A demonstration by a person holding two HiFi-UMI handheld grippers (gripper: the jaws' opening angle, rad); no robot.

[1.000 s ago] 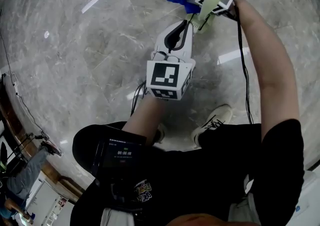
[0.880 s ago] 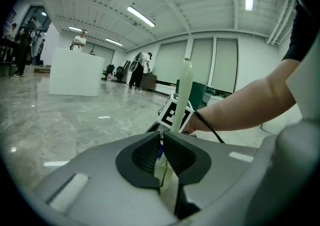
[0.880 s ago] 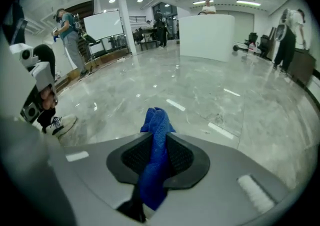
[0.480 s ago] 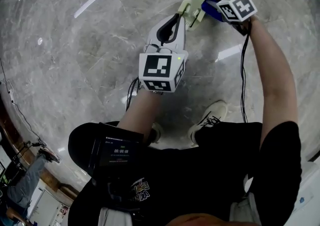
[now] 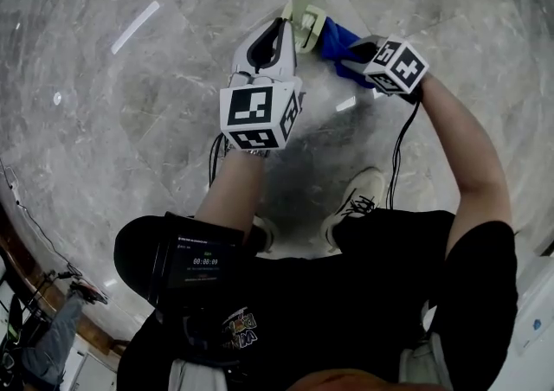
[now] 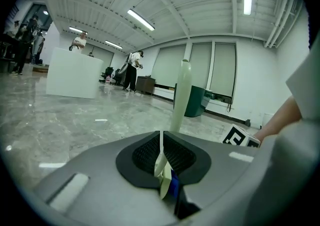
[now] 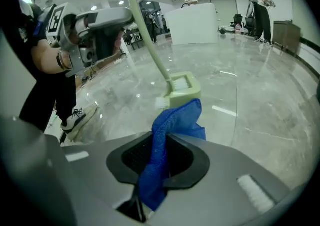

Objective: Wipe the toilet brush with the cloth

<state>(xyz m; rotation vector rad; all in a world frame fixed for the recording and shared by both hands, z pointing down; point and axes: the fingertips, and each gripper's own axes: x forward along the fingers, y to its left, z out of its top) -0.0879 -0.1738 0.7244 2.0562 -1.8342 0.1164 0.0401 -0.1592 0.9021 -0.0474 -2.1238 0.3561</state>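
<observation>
Grey marble floor [image 5: 130, 104] underneath; the toilet brush [image 7: 182, 90] slants over it, handle cut off at the frame's top and blurred in the head view; left hand-held gripper [image 6: 162, 167] pinches the handle; right hand-held gripper [image 7: 157, 170] pinches the blue cloth [image 7: 165, 130], its end against the brush head.

Black short-sleeved T-shirt [image 5: 363, 294] with a small print low on its front, and a black box [image 5: 203, 264] with a lit screen at the chest. Pale sneakers [image 5: 359, 199], dark laces. The grey left gripper [image 5: 290, 28] and right gripper [image 5: 351, 52] each carry a black-and-white marker cube [image 5: 258, 114]. Black cables [image 5: 396, 164] trail from both.
</observation>
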